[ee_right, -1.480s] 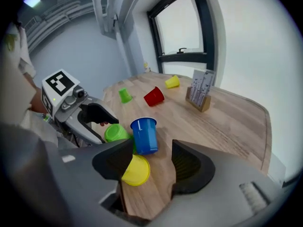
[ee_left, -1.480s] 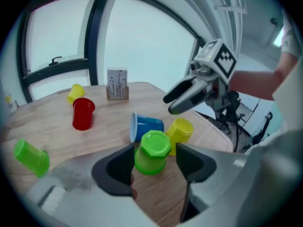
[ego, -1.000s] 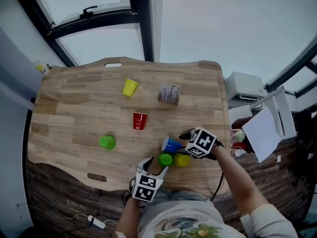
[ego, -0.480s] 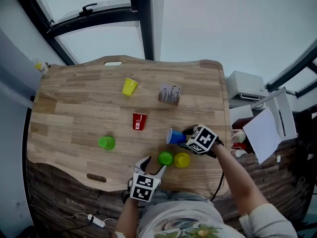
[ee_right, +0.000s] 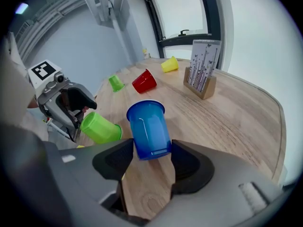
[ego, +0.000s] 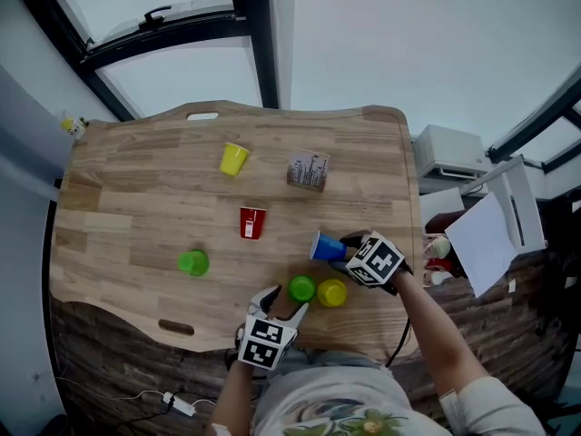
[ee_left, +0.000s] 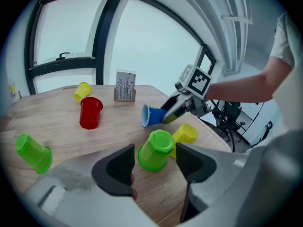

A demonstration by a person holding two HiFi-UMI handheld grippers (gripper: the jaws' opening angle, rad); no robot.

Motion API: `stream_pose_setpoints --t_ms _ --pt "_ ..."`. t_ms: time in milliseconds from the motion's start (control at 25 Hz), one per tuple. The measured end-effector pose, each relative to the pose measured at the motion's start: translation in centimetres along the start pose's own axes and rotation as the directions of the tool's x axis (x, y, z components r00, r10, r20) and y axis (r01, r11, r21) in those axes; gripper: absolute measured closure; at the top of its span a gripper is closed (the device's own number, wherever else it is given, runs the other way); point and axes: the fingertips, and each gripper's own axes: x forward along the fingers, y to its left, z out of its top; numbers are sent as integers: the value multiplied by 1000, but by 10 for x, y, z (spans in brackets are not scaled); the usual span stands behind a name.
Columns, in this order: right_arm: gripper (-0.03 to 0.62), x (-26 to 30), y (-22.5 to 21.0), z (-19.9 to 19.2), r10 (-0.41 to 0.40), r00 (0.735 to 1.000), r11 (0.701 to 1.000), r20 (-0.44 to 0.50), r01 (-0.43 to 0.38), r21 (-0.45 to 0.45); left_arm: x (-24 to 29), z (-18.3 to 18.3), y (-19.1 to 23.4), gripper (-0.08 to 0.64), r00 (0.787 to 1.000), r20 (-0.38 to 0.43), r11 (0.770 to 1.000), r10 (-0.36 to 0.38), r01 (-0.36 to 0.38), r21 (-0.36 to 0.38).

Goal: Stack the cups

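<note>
Grey left claw [ee_left: 154, 157], grey right claw [ee_right: 150, 155], white T-shirt [ego: 336, 407]

Wooden table [ego: 118, 189] from above. Bare wood is lying open along the left side and far right corner. A far yellow cup [ego: 233, 159], card stand [ego: 309, 172], red cup [ego: 252, 222] and left green cup [ego: 193, 262] are sitting well apart, leaving lanes between. By the front edge, a near green cup [ego: 301, 289] and near yellow cup [ego: 332, 292] are standing side by side, just ahead of the left gripper [ego: 284, 305] and its parted jaws. The right gripper [ego: 343, 249], clamping a blue cup [ego: 323, 247], is blocking the way just beyond them.
</note>
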Motion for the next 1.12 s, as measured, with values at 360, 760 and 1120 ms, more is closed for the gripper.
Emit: stream_pose_setpoints --t_ms 360,760,1120 --pt "341 -54 -1 -18 -117 987 991 107 109 77 10 -8 -15 285 998 -48 999 -38 40 30" --pt "350 -98 15 -61 -258 963 966 78 256 37 13 -13 -23 291 997 -75 998 -34 38 57" --pt "351 -92 39 -79 -332 942 938 43 335 -89 10 -15 -23 291 997 -75 998 -13 17 57"
